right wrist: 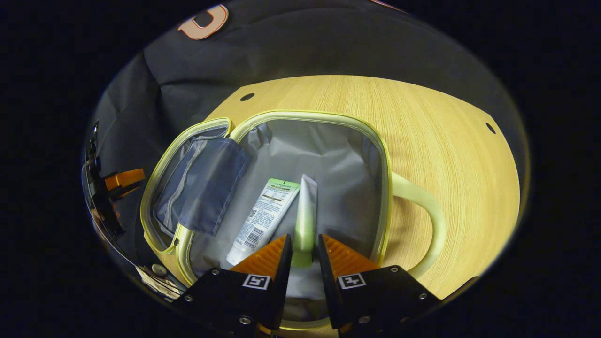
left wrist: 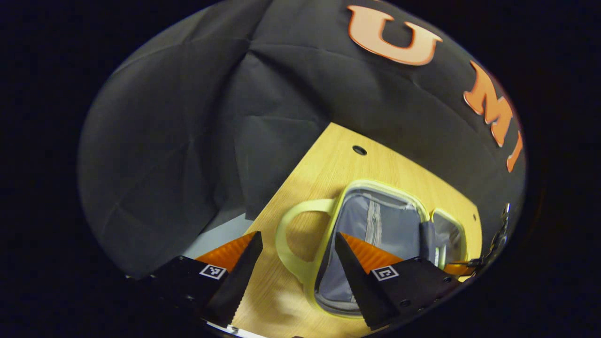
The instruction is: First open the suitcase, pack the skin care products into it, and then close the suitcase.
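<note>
The green tube [right wrist: 305,211] hangs over the grey lining of the open suitcase [right wrist: 328,155], its cap end pinched between the fingers of the right gripper [right wrist: 303,253], whose jaws are closed on it; a white tube [right wrist: 263,213] lies flat in the lining just beside it; the lid [right wrist: 197,183] is folded back to the left. The green tube looks light, soft and squeezable, probably slick, so the stiffer cap end seems the safer hold. The left gripper [left wrist: 298,263] hovers above the suitcase's edge near the handle [left wrist: 291,234], jaws wide apart and empty; the suitcase rests on the wooden table [right wrist: 446,141].
</note>
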{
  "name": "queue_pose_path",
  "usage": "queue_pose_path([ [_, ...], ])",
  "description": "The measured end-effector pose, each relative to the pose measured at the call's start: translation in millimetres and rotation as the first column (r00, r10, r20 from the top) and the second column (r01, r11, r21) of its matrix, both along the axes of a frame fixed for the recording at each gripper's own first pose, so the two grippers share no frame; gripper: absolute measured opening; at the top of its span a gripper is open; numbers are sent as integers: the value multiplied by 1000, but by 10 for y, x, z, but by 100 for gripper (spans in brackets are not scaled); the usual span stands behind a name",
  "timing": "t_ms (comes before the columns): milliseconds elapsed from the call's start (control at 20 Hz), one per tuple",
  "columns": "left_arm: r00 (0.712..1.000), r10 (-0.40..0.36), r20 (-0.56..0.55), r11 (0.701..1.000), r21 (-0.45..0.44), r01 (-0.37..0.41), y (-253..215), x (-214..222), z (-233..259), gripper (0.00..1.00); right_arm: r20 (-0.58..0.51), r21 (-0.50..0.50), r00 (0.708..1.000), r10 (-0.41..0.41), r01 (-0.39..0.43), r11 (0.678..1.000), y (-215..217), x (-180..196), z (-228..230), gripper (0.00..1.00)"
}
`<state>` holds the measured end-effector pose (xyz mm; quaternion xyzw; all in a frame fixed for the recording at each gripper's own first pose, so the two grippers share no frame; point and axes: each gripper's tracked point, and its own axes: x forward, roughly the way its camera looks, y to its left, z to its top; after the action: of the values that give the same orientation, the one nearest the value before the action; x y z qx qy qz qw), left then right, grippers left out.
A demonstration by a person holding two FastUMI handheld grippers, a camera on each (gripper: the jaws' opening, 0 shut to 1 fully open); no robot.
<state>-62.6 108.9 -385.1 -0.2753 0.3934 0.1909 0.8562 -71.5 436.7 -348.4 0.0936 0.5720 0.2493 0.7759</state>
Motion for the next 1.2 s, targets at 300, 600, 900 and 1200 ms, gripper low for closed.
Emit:
queue_pose_path([
  [300,985,171,20,958,-237,-161,225,18,-229,95,78,50,996,-32,29,998,-169,76,355,58],
  [600,985,174,-22,918,-359,-170,41,89,-589,64,165,126,981,-98,78,989,-449,149,834,72],
  [900,997,77,-5,953,-295,-75,42,158,-488,13,247,150,945,-212,179,972,-930,279,1216,75],
  [1200,996,-34,79,994,-104,42,24,342,118,8,457,66,850,-260,260,963,-1532,621,1495,78],
])
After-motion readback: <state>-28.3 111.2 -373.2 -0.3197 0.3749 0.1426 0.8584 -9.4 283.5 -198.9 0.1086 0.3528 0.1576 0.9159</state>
